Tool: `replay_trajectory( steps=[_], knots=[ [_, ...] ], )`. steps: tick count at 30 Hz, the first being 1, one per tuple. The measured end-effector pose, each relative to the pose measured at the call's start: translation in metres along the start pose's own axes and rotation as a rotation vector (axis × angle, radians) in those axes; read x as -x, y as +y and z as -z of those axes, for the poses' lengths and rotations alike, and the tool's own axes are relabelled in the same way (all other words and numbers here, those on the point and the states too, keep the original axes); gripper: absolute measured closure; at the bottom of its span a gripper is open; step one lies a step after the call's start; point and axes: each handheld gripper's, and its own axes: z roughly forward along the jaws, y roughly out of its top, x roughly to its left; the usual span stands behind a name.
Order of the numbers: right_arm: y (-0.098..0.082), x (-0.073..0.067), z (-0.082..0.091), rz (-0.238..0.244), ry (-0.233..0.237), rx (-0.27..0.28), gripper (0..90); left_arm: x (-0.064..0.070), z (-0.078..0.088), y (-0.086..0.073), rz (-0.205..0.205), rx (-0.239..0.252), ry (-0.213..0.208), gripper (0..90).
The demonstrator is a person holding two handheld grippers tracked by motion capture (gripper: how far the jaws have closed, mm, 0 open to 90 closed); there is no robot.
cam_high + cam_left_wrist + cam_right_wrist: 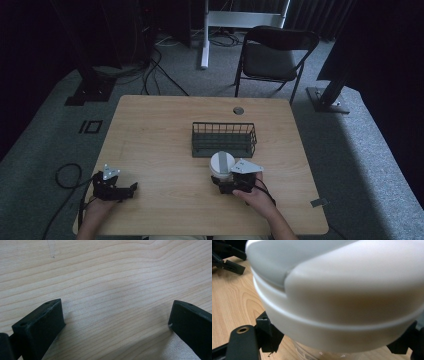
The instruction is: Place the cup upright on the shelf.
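Note:
A container with a white lid (221, 164) and a clear body is near the table's front, just in front of a dark wire basket (200, 142). My right gripper (223, 181) is shut on it. In the right gripper view the white lid (342, 290) looms close, and a black jaw stands on each side of the clear body below it. My left gripper (132, 188) rests low at the front left of the table. It is open, and its two jaws stand wide apart over bare wood (116, 290) with nothing between them.
The wire basket stands mid-table with nothing showing inside it. A cable hole (238, 110) lies near the table's far edge. A black folding chair (272, 55) stands on the carpet beyond the table. The left gripper's cable (65, 172) loops off the left edge.

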Motion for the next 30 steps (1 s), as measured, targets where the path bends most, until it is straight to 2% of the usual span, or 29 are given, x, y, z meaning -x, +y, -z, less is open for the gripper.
replay_trajectory(
  steps=[6, 13, 14, 27, 30],
  knots=[
    [0.009, 0.004, 0.005, -0.003, -0.017, 0.014, 18.3, 0.0, 0.0, 0.0, 0.0, 0.0, 0.0, 0.2],
    [0.019, 0.006, 0.009, -0.012, -0.016, 0.027, 18.3, 0.0, 0.0, 0.0, 0.0, 0.0, 0.0, 0.2],
    [0.026, 0.007, 0.011, -0.013, -0.023, 0.039, 18.3, 0.0, 0.0, 0.0, 0.0, 0.0, 0.0, 0.2],
    [0.058, 0.017, 0.018, -0.009, -0.065, 0.078, 18.3, 0.0, 0.0, 0.0, 0.0, 0.0, 0.0, 0.2],
    [0.065, 0.021, 0.018, -0.02, -0.076, 0.093, 18.3, 0.0, 0.0, 0.0, 0.0, 0.0, 0.0, 0.2]
  ],
)
